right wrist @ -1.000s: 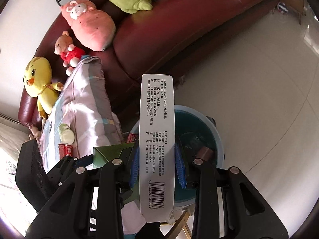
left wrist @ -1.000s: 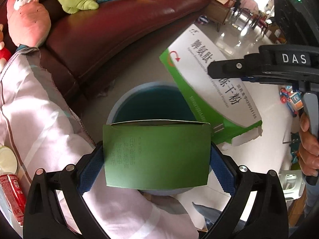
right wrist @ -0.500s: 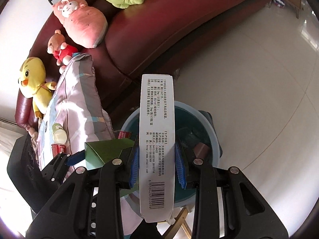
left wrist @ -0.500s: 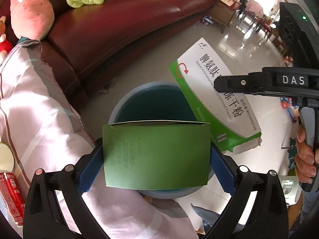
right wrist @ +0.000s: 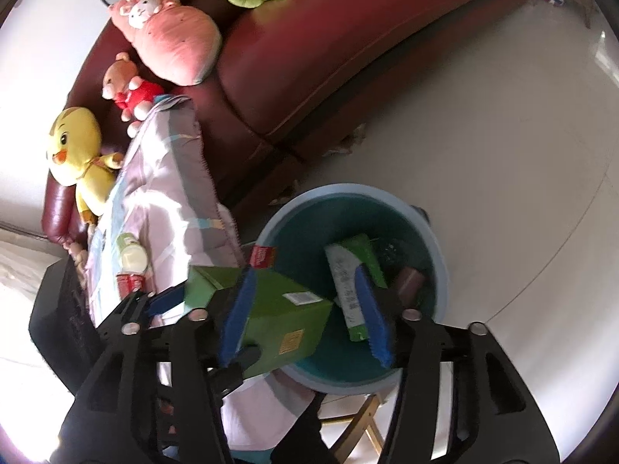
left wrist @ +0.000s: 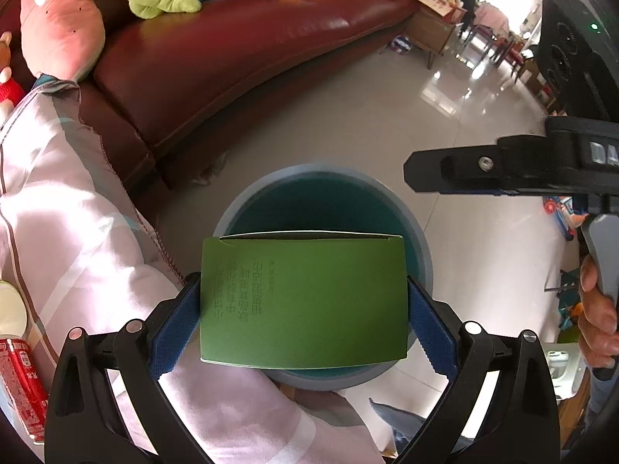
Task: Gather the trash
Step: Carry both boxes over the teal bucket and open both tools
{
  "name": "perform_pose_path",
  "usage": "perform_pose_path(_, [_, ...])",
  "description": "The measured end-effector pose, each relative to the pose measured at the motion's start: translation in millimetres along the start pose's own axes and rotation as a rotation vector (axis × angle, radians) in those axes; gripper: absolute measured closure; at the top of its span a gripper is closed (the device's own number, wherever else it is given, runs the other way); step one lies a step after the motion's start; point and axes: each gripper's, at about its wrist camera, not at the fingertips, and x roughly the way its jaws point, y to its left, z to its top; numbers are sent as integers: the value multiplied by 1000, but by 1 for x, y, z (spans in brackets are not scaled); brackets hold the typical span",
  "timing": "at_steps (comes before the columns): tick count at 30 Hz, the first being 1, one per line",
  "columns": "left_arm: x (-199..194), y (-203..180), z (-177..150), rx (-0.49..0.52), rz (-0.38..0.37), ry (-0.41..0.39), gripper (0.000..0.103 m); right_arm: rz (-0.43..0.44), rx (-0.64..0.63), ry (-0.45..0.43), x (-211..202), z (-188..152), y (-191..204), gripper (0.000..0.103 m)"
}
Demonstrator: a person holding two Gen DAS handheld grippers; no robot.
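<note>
In the left wrist view, the left gripper (left wrist: pixel 303 311) is clamping a green box (left wrist: pixel 303 299) between its blue pads, holding it over the blue bin (left wrist: pixel 419 239). The box's long axis is running from nine to three o'clock, its open flap edge facing twelve. At three o'clock the right gripper (left wrist: pixel 410 172) is hovering with nothing between its fingers.

In the right wrist view, the right gripper (right wrist: pixel 305 315) is standing part-open, its jaws having just been opening, and they are empty. The white-and-green carton (right wrist: pixel 344 270) is already lying inside the bin, long axis running from about eleven to five. The green box is still waiting to drop; a red can (right wrist: pixel 129 282) and a bottle (right wrist: pixel 131 257) on the blanket (right wrist: pixel 166 189) at nine o'clock look left to collect.
</note>
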Motion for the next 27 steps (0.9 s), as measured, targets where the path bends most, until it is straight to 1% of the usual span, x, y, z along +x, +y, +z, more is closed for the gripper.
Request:
perform_pose_path(7, [0,0,3,-7,-13,-14,5,31,-23,28,0,-2,6,44])
perform_pose_path(11, [2,-1,6,-6,-17,-21,5,48,-30,66,5,-5,7,44])
perform_pose_path(20, [-5,-4,13,-13,-47,-57,5,1,-27,83,16,-4,-3,44])
perform_pose_path(27, [-4,-5,15,-3,-60,-62,5,-1,18,80,15,-4,-16,44])
